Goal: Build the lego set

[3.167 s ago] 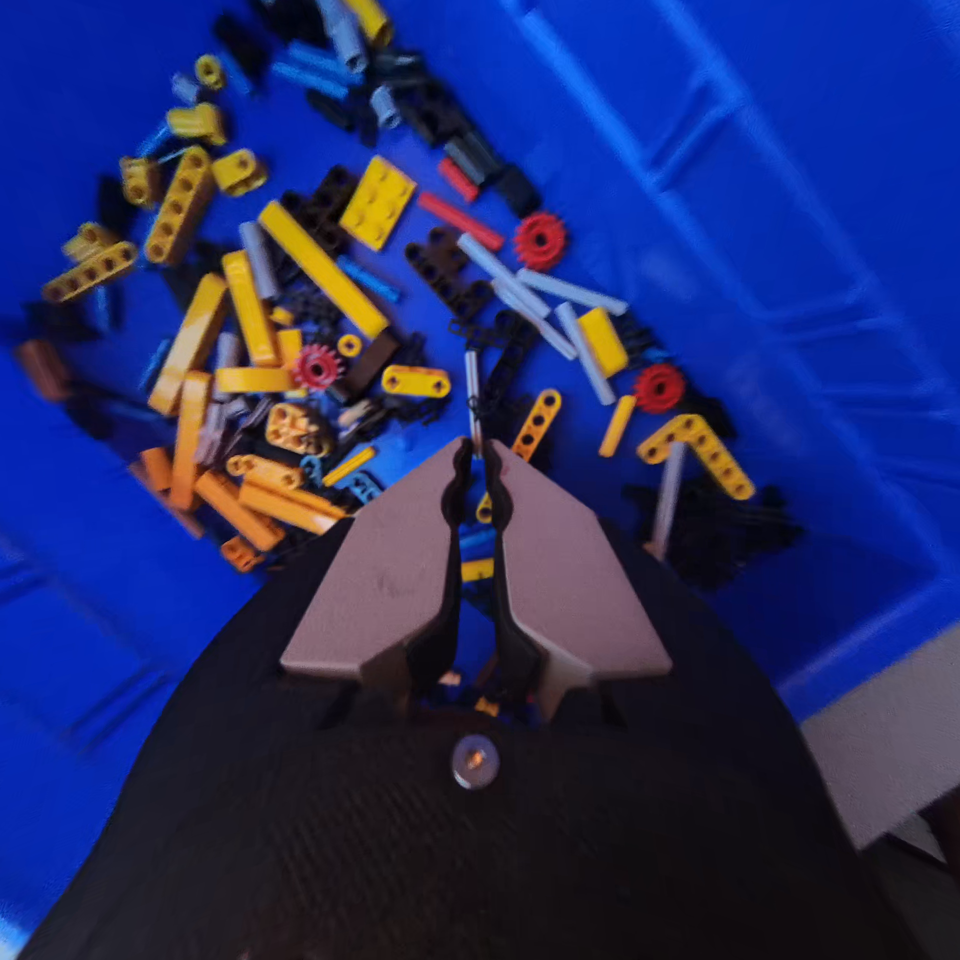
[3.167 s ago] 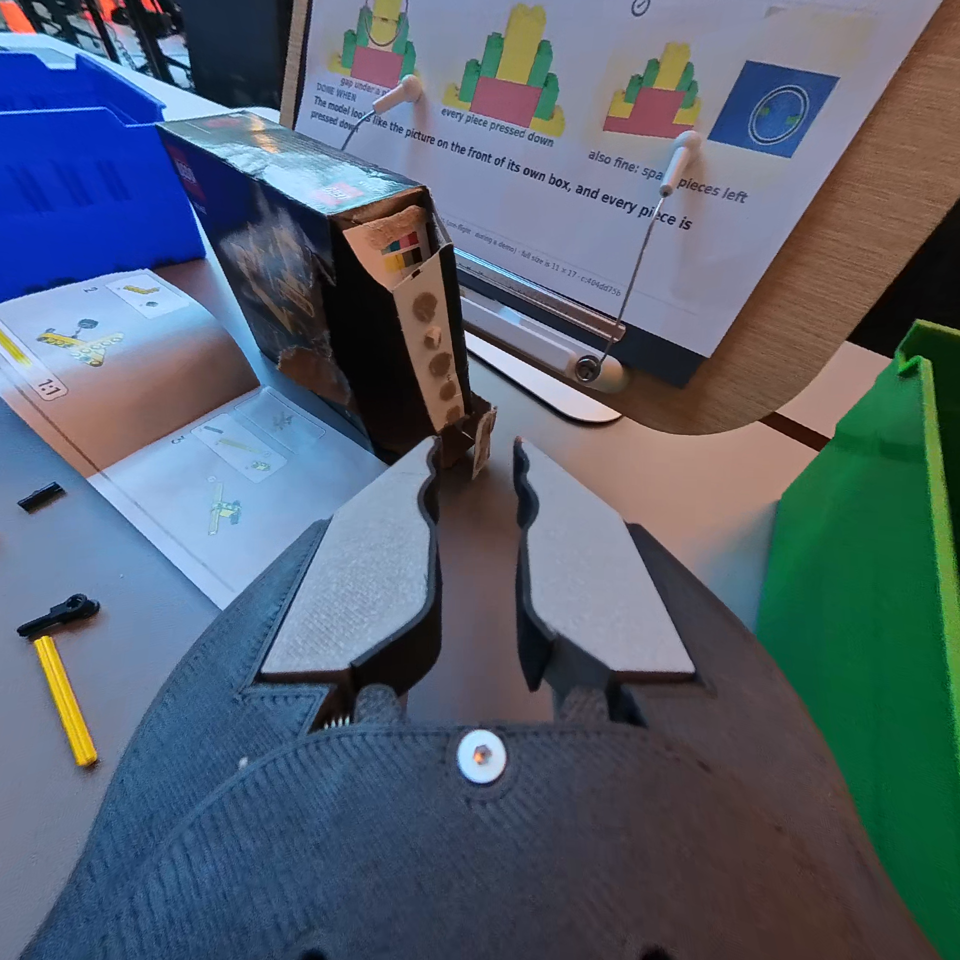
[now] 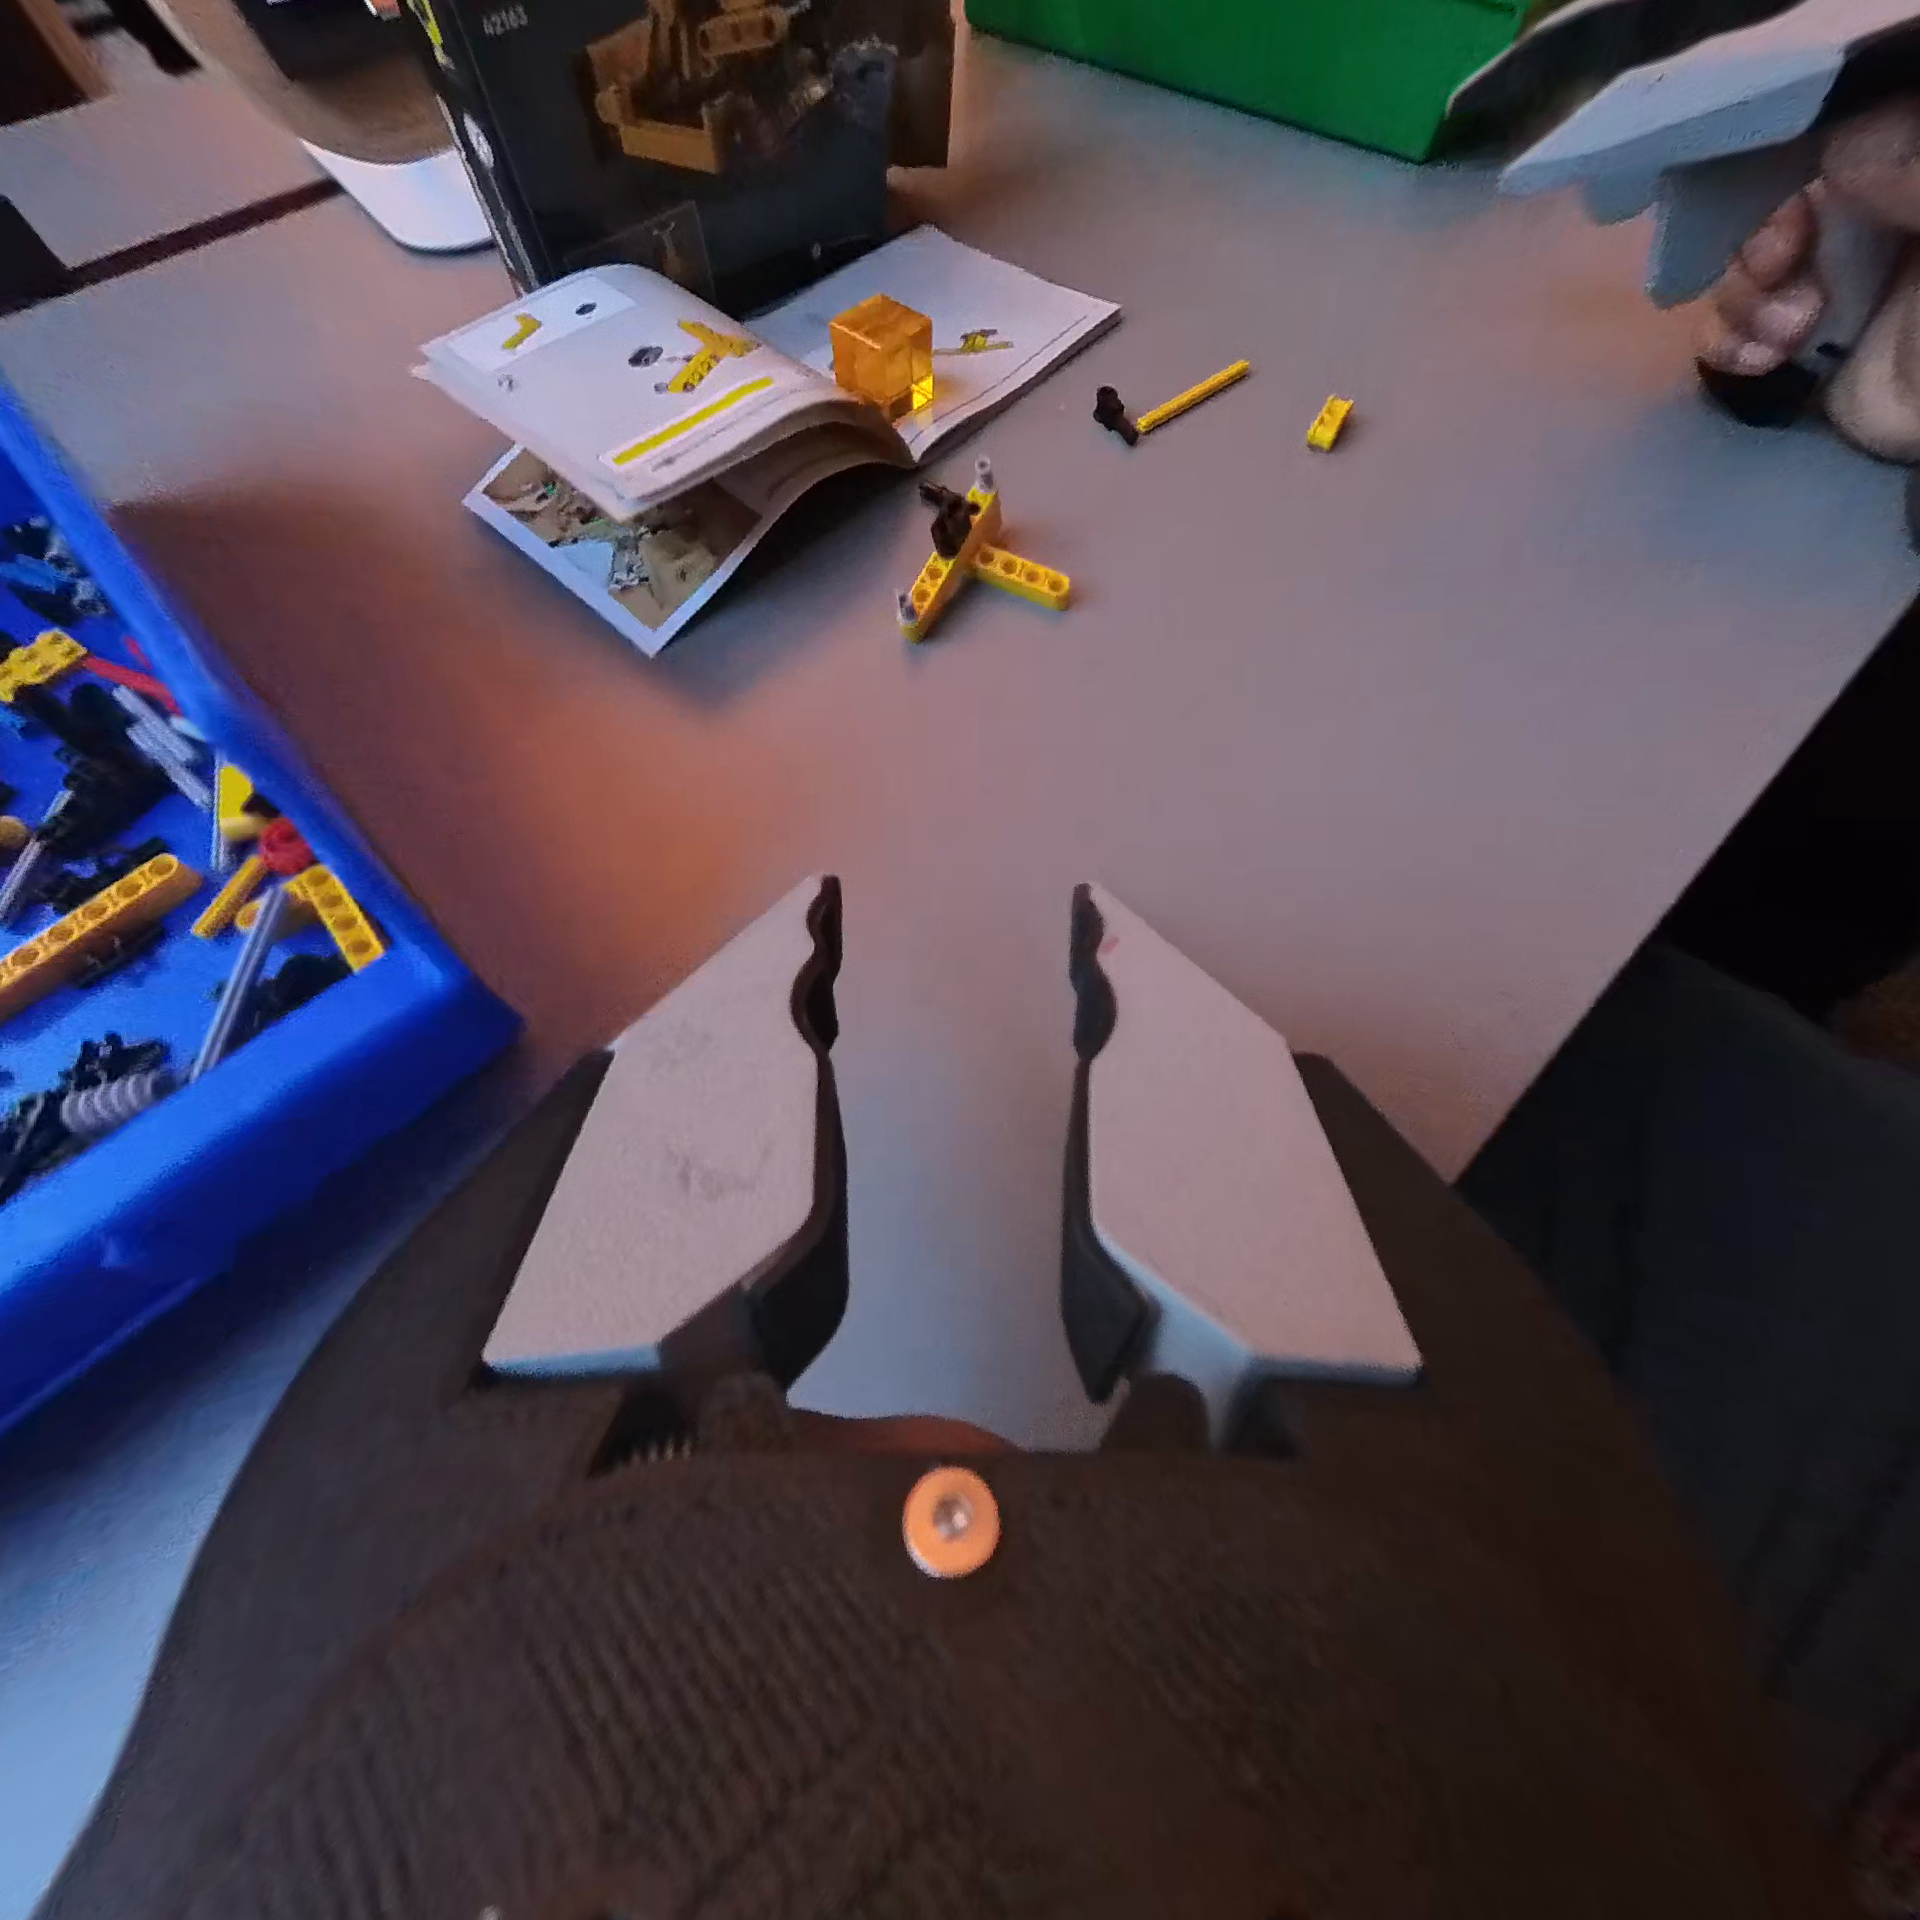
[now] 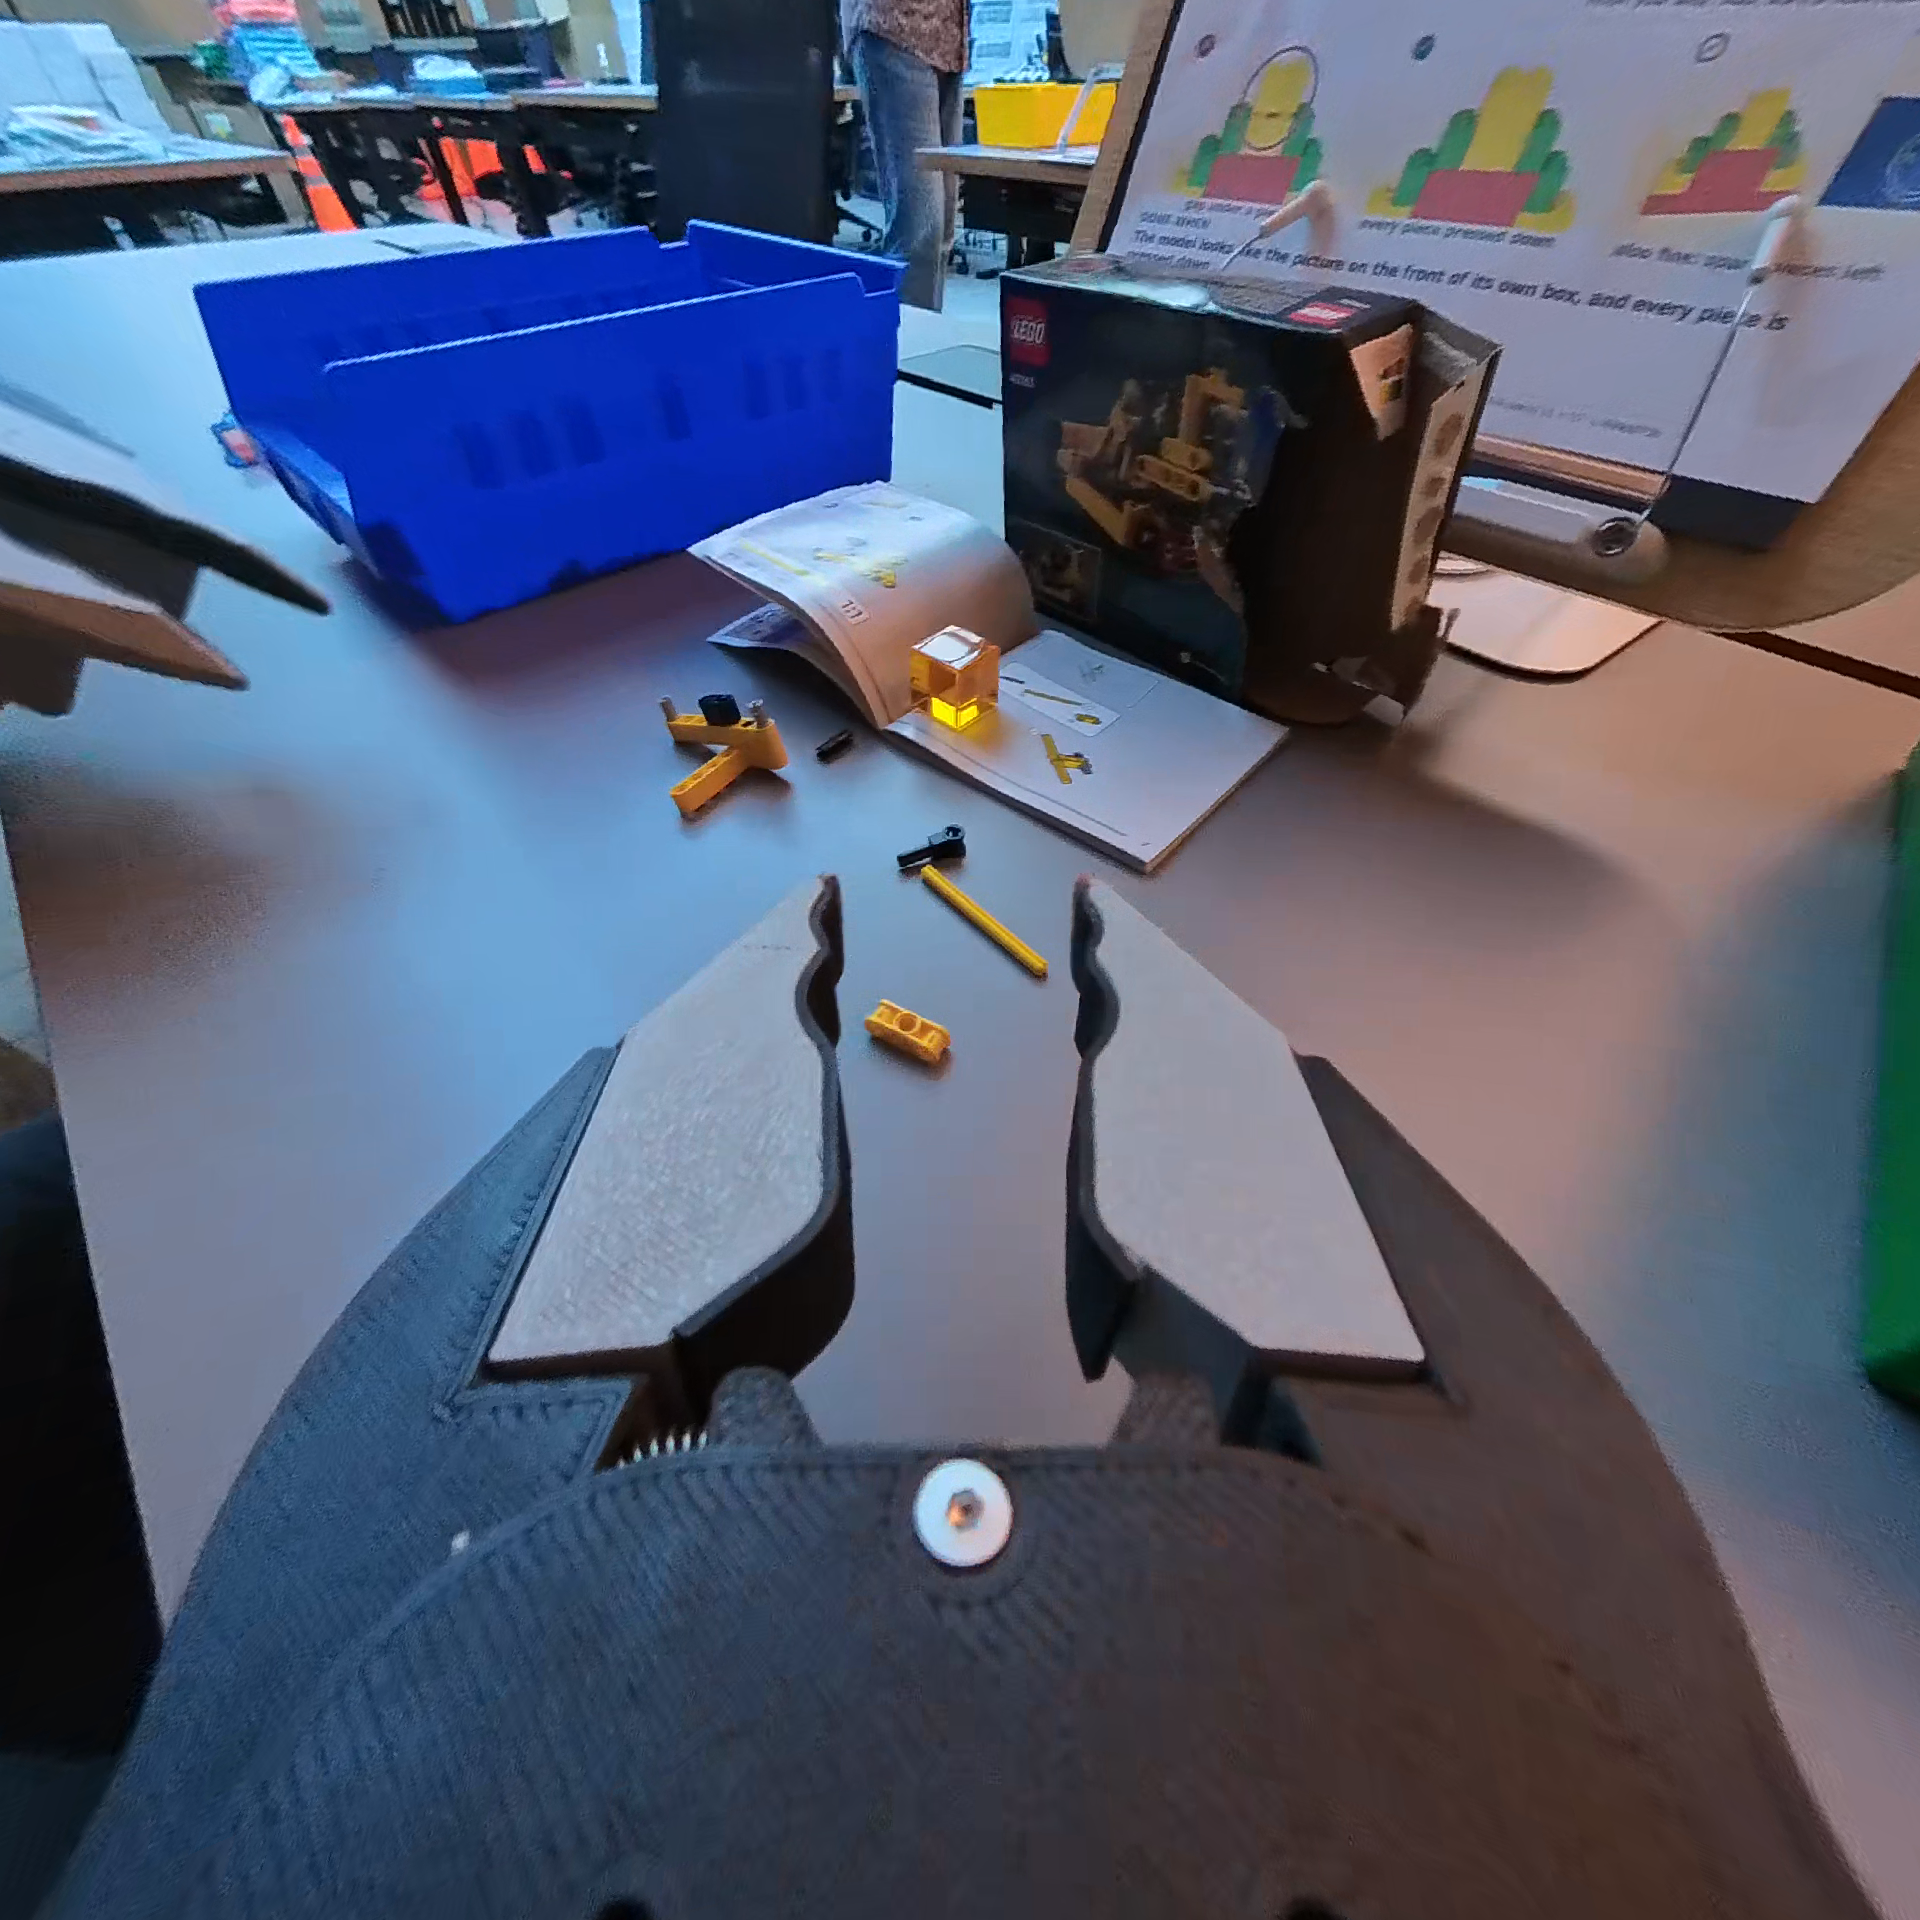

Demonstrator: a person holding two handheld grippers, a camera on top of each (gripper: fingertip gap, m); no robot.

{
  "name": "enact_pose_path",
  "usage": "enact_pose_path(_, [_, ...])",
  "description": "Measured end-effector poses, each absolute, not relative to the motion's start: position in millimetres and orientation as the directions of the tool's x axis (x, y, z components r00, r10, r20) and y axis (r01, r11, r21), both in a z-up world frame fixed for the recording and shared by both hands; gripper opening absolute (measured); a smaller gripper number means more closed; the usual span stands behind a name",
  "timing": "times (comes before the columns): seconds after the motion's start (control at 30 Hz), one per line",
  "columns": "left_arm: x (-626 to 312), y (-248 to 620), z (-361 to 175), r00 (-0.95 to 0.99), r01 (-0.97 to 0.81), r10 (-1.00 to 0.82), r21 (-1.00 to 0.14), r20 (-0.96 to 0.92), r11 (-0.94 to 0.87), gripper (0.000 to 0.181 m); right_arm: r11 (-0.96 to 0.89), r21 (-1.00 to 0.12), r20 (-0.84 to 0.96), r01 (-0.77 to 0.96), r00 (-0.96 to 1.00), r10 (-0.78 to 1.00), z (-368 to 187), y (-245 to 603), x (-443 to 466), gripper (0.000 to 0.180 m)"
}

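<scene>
Grey table point(image 3: 1299, 790), workshop behind. Left gripper point(image 3: 951, 914) and right gripper point(image 4: 954, 914) both gape, empty. Small yellow beam assembly point(image 4: 724, 746) lies near booklet point(image 4: 1049, 748); most pieces remain in blue bin point(image 3: 239, 1122). Build barely started.

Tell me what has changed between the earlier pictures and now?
The left gripper left the blue bin, came over the table and opened, empty. The right gripper drew back, opened wider, and now frames a small yellow piece. The lego box stayed.
</scene>
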State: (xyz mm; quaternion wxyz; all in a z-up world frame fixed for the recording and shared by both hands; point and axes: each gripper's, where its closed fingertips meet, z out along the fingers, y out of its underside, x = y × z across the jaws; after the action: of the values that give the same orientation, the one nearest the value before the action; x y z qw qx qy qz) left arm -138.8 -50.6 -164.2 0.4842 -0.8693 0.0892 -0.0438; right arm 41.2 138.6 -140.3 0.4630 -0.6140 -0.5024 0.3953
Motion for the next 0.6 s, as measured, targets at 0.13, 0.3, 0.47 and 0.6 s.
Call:
enact_pose_path(0.13, [-135, -12, -151, 0.968, -0.144, -0.250, -0.867, -0.023, -0.476, 0.043, -0.074, -0.962, -0.040, 0.263, 0.133, 0.990, -142, 127, 39, 0.041])
enact_pose_path(0.3, [-144, 39, -139, 0.966, -0.154, -0.257, -0.878, -0.037, -0.453, 0.043, -0.084, -0.961, -0.053, 0.264, 0.125, 0.991, -142, 126, 39, 0.040])
enact_pose_path(0.47, [-146, 73, -126, 0.958, -0.170, -0.284, -0.881, -0.043, -0.441, 0.040, -0.117, -0.950, -0.082, 0.289, 0.131, 0.988, -147, 130, 36, 0.035])
enact_pose_path(0.6, [-146, 88, -127, 0.948, -0.186, -0.316, -0.869, -0.036, -0.458, 0.041, -0.091, -0.952, -0.067, 0.292, 0.091, 0.994, -143, 140, 15, 0.035])
